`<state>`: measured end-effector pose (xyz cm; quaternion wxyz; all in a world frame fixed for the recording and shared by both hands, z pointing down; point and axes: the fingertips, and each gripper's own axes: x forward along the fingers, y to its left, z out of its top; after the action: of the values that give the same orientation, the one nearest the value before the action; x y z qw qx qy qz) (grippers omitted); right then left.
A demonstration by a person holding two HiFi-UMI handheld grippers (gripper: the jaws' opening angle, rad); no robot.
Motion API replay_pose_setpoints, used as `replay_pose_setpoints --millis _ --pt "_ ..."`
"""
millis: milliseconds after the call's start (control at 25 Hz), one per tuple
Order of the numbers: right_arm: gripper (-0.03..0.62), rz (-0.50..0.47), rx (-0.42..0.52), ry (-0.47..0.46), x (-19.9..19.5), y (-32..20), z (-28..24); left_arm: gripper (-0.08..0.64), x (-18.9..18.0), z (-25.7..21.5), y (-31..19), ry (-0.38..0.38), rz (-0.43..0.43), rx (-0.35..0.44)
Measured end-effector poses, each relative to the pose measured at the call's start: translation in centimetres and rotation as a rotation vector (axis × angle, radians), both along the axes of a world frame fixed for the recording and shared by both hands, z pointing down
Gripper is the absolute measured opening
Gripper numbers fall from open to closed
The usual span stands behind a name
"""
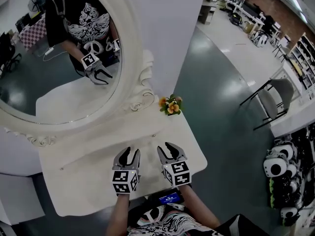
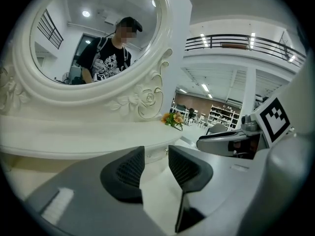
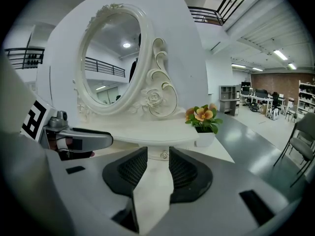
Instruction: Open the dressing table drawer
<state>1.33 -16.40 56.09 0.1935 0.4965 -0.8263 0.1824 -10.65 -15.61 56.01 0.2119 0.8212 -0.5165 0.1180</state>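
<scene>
Two grippers hover side by side over the white bench (image 1: pixel 88 181) in the head view. The left gripper (image 1: pixel 132 154) and the right gripper (image 1: pixel 166 149) both point toward the oval mirror (image 1: pixel 130 58), and each has its jaws slightly apart. A small pot of orange flowers (image 1: pixel 171 105) stands on the bench at the right end of the mirror's carved base. The drawer (image 1: pixel 154 135) sits low under that base, just ahead of the grippers, and shows from above only as a tiny knob. A chair (image 1: pixel 273 100) stands well apart on the grey floor to the right.

From the left gripper view, the left gripper (image 2: pixel 156 156) has a narrow gap between its dark ribbed pads (image 2: pixel 128 168) and nothing in it. Through the gap the drawer (image 2: pixel 156 153) front appears beneath the edge of the raised shelf, not touched. The flowers (image 2: pixel 172 119) stand to the right on that shelf, and the mirror (image 2: pixel 98 38) reflects a person in a black printed shirt.

From the right gripper view, the right gripper (image 3: pixel 158 163) is likewise parted and empty. The drawer (image 3: pixel 160 154) and its small knob lie straight ahead between the pads (image 3: pixel 184 173), apart from them. The flowers (image 3: pixel 203 117) stand to the right, and the mirror (image 3: pixel 110 58) rises behind.
</scene>
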Motion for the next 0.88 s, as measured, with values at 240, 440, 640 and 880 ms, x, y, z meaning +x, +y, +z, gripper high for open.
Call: replay_pose_setpoints --millis 240,440,640,880 --pt "0.135 -0.014 -0.016 0.007 0.2 -1.1 1.9 0.152 0.2 2.1 -0.7 -0.020 -0.009 -0.030" --pt "0.135 -0.029 -0.048 0.015 0.2 -2.3 3.7 0.150 0.2 3.7 -1.6 -0.017 -0.021 -0.067" --pt "0.135 -0.056 -0.072 0.027 -0.7 -3.6 5.1 0.147 0.2 4.9 -2.4 -0.025 -0.022 -0.090" --pt "0.135 -0.063 -0.086 0.044 -1.6 -5.0 6.6 0.144 -0.1 6.2 -2.8 -0.013 -0.033 -0.114"
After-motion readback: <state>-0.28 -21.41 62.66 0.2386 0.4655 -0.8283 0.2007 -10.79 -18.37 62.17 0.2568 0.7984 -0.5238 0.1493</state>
